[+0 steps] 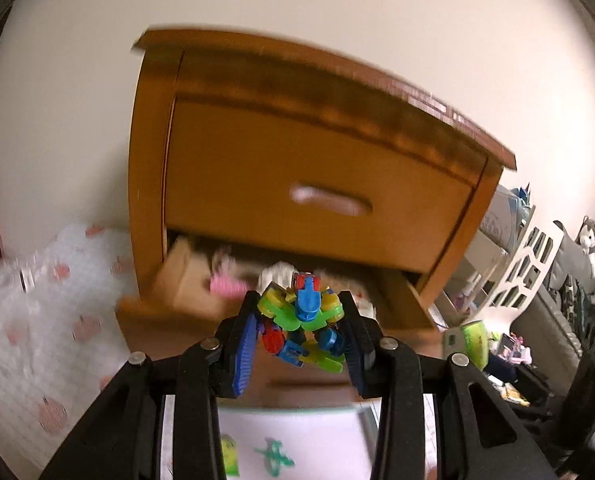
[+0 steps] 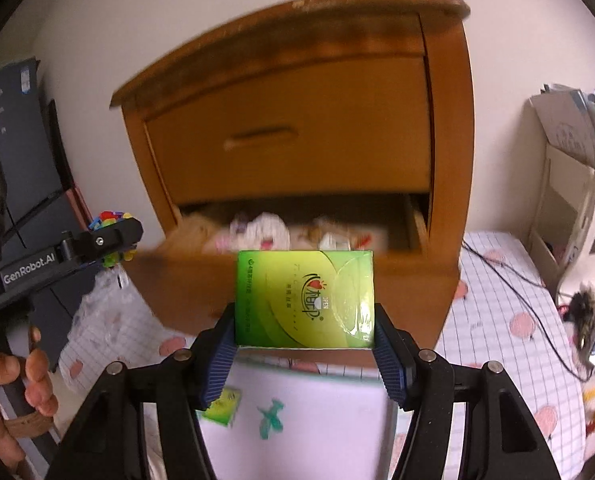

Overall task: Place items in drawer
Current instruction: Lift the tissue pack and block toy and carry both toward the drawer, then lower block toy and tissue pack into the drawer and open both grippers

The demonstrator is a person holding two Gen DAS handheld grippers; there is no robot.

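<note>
My left tongs are clamped on a toy of bright plastic pieces, blue, green, yellow and red, pinched between both ribbed pads. In that view the toy sits at six o'clock, right in front of the open lower drawer of the wooden nightstand. My right tongs grip a green box by its two side edges, held upright with its printed face toward the camera. The box hangs just before the drawer's front edge, at six o'clock from the closed upper drawer. Inside the lower drawer I see blurred pink and white things I cannot identify. At nine o'clock in the right view, a hand holds the left tool.
</note>
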